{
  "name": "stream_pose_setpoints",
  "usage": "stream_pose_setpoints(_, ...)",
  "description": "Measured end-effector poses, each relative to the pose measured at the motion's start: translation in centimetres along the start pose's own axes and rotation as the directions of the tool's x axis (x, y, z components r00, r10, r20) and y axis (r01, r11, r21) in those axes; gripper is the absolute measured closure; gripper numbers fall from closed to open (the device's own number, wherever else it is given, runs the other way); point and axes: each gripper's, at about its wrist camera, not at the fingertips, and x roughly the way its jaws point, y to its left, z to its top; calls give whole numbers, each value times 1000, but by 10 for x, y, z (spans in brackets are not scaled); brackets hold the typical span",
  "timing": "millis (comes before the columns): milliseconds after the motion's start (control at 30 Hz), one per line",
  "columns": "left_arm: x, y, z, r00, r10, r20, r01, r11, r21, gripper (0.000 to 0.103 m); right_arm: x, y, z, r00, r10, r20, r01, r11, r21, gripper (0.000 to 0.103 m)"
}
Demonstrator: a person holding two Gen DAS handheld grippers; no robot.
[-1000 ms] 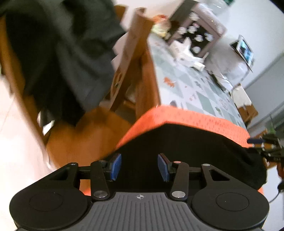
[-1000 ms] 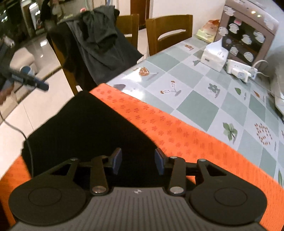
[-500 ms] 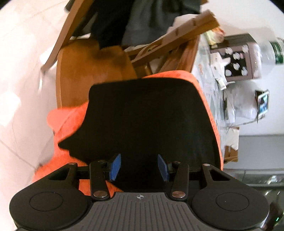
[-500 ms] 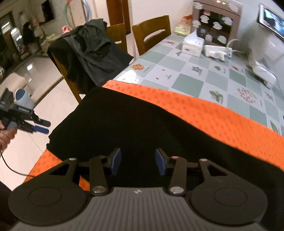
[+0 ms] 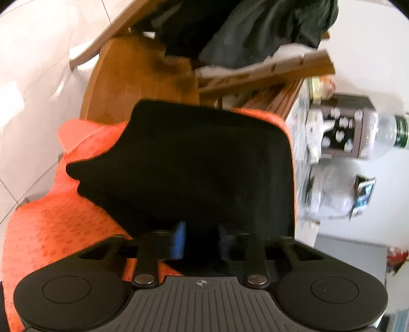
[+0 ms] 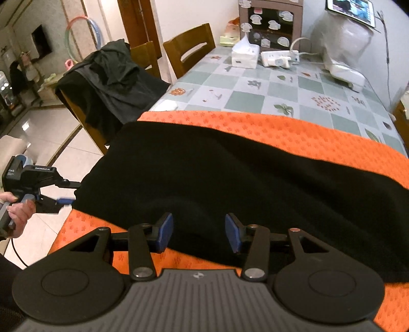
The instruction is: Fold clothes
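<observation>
- Surface (image 6: 255, 86): a long dining top under a checked cloth printed with leaves and flowers; its near end is covered by an orange mat (image 6: 294, 130).
- Black garment (image 6: 242, 178): the thing to be folded, spread across the orange mat at the near end of the surface, one edge hanging past the corner on the side of the chairs.
- Chairs: a wooden chair (image 6: 190, 48) stands at the far long edge; a second one nearer the corner carries a heap of dark clothes (image 6: 112, 76) over its back.
- Right claw (image 6: 199, 233): hovers low above the near hem of the black garment, blue pads apart with cloth lying beneath the gap, not pinched.
- Left claw (image 5: 202, 241): blurred in its own view; the fingers have come together on the edge of the black garment. From the right-hand view it sits at the corner of the garment that overhangs the floor, held by a hand (image 6: 18, 209).
- Small items at the far end of the surface: a tissue box (image 6: 245, 55), a white power strip (image 6: 280, 57) and a brown-framed box (image 6: 271, 23) with white stickers.
</observation>
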Motion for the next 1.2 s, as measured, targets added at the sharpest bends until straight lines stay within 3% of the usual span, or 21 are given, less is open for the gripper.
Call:
stream_pose_setpoints(33,-4,-5,-2,1000,16,26,-17,1000,12,96,-1,1,-4,1000,-5,-2,5,1000,2,52)
stream_pose_setpoints(167,-24,-30,-8,993,56,103,-64,995,79,97,-8,1,-16,1000,-25,-5,25,999,20,52)
stream_pose_setpoints(333,-33,-43,-14,985,122,120,-141,976,166,96,-18,-2,-30,999,-47,9,46,998,53,52)
stream_pose_setpoints(467,-20,-44,-12,960,241,140,-270,928,256,93,-12,-4,-42,996,-86,-9,86,995,49,52)
stream_pose_setpoints(533,-27,-51,-14,958,235,167,-277,911,306,81,-9,-5,-49,993,-114,-27,114,993,37,52)
stream_pose_setpoints(767,-45,-81,-36,957,211,197,-280,841,462,68,-9,-26,-75,982,-183,-44,186,979,83,52)
stream_pose_setpoints(867,-43,-95,-59,965,197,173,-260,798,543,62,-14,-42,-85,974,-223,-35,225,969,101,52)
stream_pose_setpoints(967,-32,-112,-87,971,195,140,-239,733,637,58,-23,-65,-94,967,-255,-22,256,957,136,51)
stream_pose_setpoints(1100,-13,-136,-137,978,185,100,-197,628,753,47,-41,-111,-103,950,-312,-5,307,930,201,46)
stream_pose_setpoints(1200,6,-151,-178,975,202,93,-190,543,818,47,-55,-153,-109,940,-342,9,330,913,239,46)
